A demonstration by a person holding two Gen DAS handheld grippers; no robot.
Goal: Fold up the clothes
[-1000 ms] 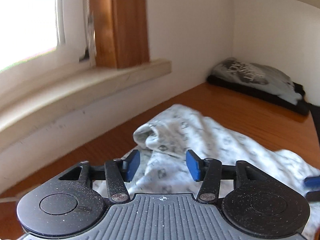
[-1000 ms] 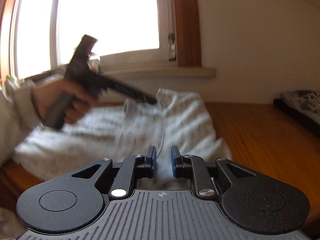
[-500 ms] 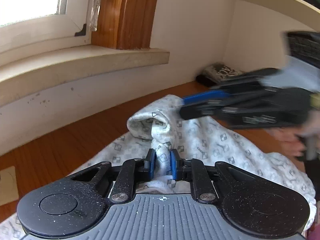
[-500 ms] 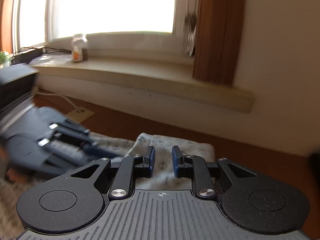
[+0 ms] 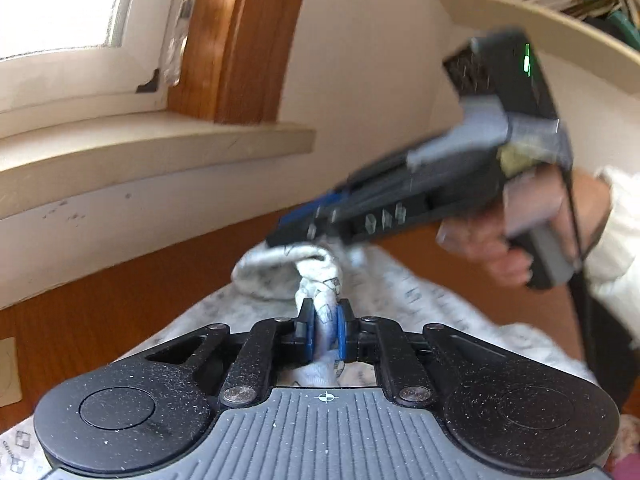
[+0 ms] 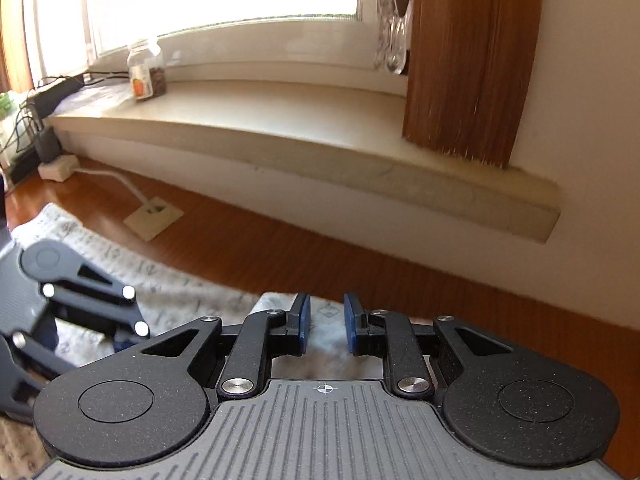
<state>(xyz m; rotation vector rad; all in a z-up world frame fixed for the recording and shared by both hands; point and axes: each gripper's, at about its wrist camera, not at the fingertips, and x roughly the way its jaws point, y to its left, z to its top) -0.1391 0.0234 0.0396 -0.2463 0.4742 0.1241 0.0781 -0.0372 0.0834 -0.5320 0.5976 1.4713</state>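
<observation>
Left wrist view: bare orange-brown wooden tabletop (image 5: pixel 100 300) lies free at lower left, bounded behind by the white wall and the cream stone window sill (image 5: pixel 160 148). At right the black right gripper (image 5: pixel 280 236), in a hand (image 5: pixel 492 248), overhangs the white patterned cloth garment (image 5: pixel 420 296), blocking passage there.

Two grippers: left gripper (image 5: pixel 324 330), right gripper (image 6: pixel 326 328). One white patterned garment (image 5: pixel 400 292) on wooden table (image 5: pixel 100 300). One jar (image 6: pixel 146 70) on windowsill (image 6: pixel 280 120).

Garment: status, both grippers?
Left gripper just closed, pinching garment. Right gripper slightly apart over the cloth, grip unclear. Nothing blocking.
</observation>
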